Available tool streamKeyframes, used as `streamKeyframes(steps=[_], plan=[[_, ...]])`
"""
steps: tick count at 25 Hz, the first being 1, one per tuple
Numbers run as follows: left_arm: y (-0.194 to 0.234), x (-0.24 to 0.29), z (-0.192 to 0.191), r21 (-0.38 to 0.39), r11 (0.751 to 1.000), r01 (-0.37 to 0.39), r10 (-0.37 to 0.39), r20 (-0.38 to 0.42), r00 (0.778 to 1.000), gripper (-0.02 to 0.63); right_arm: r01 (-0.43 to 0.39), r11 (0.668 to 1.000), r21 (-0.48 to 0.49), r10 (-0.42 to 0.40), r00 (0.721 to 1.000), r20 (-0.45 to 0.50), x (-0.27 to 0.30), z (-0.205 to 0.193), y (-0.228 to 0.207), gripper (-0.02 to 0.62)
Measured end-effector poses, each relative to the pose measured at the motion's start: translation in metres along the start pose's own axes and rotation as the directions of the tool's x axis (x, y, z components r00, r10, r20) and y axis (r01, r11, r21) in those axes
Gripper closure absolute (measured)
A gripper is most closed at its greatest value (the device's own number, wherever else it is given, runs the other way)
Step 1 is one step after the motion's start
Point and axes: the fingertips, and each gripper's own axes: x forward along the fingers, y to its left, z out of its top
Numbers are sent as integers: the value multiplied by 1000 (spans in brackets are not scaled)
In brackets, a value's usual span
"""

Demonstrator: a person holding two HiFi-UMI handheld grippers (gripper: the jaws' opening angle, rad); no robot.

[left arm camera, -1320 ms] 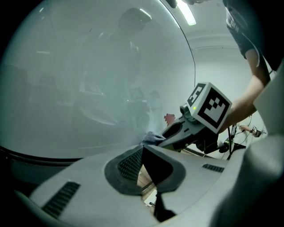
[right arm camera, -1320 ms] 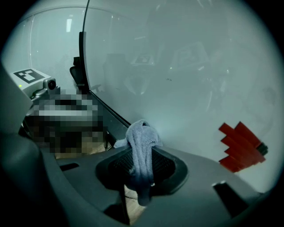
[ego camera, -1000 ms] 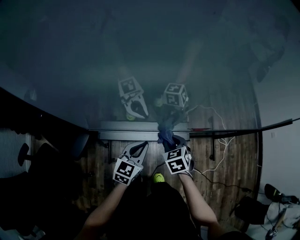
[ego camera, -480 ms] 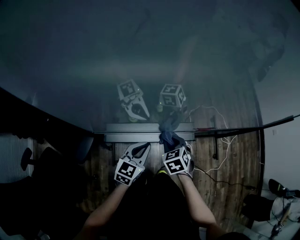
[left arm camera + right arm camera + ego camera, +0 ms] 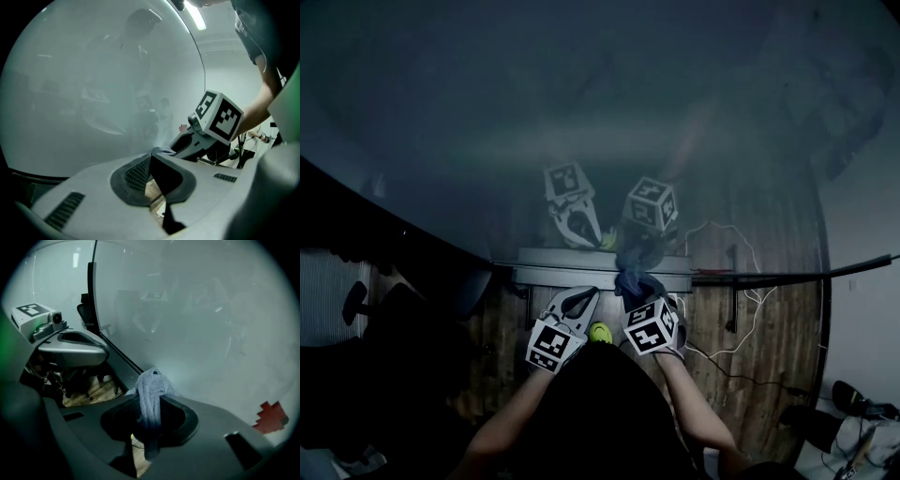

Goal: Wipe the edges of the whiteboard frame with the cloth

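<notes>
A large glossy whiteboard [image 5: 581, 112] fills the head view, with its grey lower frame rail [image 5: 581, 274] running across the middle. My right gripper [image 5: 637, 284] is shut on a blue-grey cloth [image 5: 630, 277] and holds it against the rail. In the right gripper view the cloth [image 5: 151, 387] bunches between the jaws of the right gripper [image 5: 150, 401], touching the board just beside the dark frame edge [image 5: 117, 355]. My left gripper [image 5: 581, 296] hovers just left of it, shut and empty. The left gripper [image 5: 151, 158] points at the board, with the right gripper [image 5: 187, 140] alongside.
Below the board lies a wooden floor [image 5: 769, 328] with white cables [image 5: 741, 319]. An office chair [image 5: 366, 309] stands at the left, and shoes [image 5: 862, 398] lie at the lower right. A yellow-green object [image 5: 600, 331] sits below the rail. A red patch [image 5: 269, 418] shows on the board.
Both grippers have shifted a little to the left along the lower rail, the cloth going with the right one. Over the last half second they have barely moved.
</notes>
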Motion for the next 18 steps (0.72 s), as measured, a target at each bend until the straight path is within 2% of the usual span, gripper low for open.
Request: streamKeyframes(steps=[4,10,14,18], plan=[[-1,-3,10,-8,999,-42,42,15,999,597,-72,996,-53,72,997,5,3,9,16,502],[6,-4,13,-8,993,-118,118,5,993,597,-129,985,-118,128,992,-14,5,12,17,502],[11,-6,12,-11,987,-163,163,8,987,597,-148,977,-153,146,989,-28,6,14,19,502],[16,-12,11,-13,979,-202,202,9,979,597,-151,976,-157,155,988,10,5,18,23,500]])
